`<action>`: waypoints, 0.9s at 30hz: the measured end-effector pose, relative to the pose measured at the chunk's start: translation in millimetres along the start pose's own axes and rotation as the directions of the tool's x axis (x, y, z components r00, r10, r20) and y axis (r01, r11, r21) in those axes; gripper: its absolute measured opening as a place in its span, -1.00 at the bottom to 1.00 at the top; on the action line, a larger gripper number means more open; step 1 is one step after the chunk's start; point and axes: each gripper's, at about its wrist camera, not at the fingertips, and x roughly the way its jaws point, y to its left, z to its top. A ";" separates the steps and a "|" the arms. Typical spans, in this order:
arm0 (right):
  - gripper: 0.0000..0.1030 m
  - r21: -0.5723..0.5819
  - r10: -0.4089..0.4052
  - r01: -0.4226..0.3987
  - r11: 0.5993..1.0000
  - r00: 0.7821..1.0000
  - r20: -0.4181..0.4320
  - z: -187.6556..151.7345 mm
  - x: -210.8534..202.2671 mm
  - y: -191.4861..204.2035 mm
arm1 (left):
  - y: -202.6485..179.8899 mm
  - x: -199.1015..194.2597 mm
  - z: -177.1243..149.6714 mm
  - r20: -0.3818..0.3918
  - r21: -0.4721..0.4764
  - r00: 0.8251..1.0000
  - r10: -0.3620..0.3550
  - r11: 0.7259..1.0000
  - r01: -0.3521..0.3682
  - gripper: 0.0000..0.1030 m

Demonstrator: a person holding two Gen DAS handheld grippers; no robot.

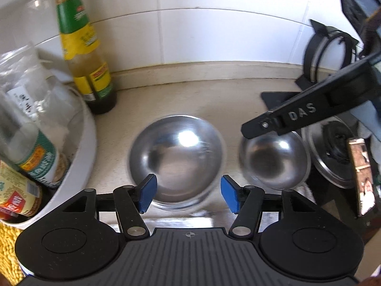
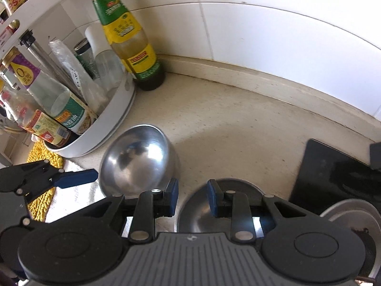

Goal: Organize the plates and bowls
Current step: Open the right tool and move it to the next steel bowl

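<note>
Fingers (image 1: 148, 194) with blue pads are seen spread wide on the left gripper (image 1: 188, 194), nothing being gripped; they are held just over the near rim of the larger steel bowl (image 1: 177, 157). On the right gripper (image 2: 193, 199) the blue-padded fingers (image 2: 213, 199) are likewise parted and released, poised above the smaller steel bowl (image 2: 202, 219), which is partly hidden beneath them. Both bowls are round, polished and mirror-bright, and are set side by side but apart on the tabletop (image 2: 238, 128), the larger to the left. A speckled beige stone-like surface is shown, with a raised lip along its far edge. At the near left a yellow looped mat (image 2: 42, 197) is visible. To the left a white round caddy (image 2: 112, 116) is packed with glass jars and bottles. At the near right a metal lid (image 1: 333, 157) is seen, and a black flat slab (image 2: 333, 174) lies farther right. Beyond the caddy, at the far left, a tall glass sauce bottle (image 1: 83, 54) with a yellow-green label is stood upright against the wall. Glossy white wall tiles (image 2: 273, 23) close the scene behind.
</note>
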 end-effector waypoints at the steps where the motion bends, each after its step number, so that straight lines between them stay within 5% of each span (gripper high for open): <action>1: -0.13 0.007 -0.002 0.002 1.000 1.000 0.001 -1.9 -1.8 -3.3 | -4.1 0.0 0.0 -0.001 0.005 1.000 -0.011 1.000 0.011 0.33; 12: -0.09 0.079 -0.031 0.032 0.996 0.999 -0.012 -22.7 -13.0 -49.2 | -50.5 10.8 4.6 -0.037 0.059 0.996 -0.087 0.994 0.089 0.58; 27: 0.08 0.120 0.005 -0.001 0.993 0.999 -0.034 -29.3 -3.6 -92.1 | -89.5 22.8 14.5 -0.106 0.075 0.985 -0.136 0.987 0.144 0.62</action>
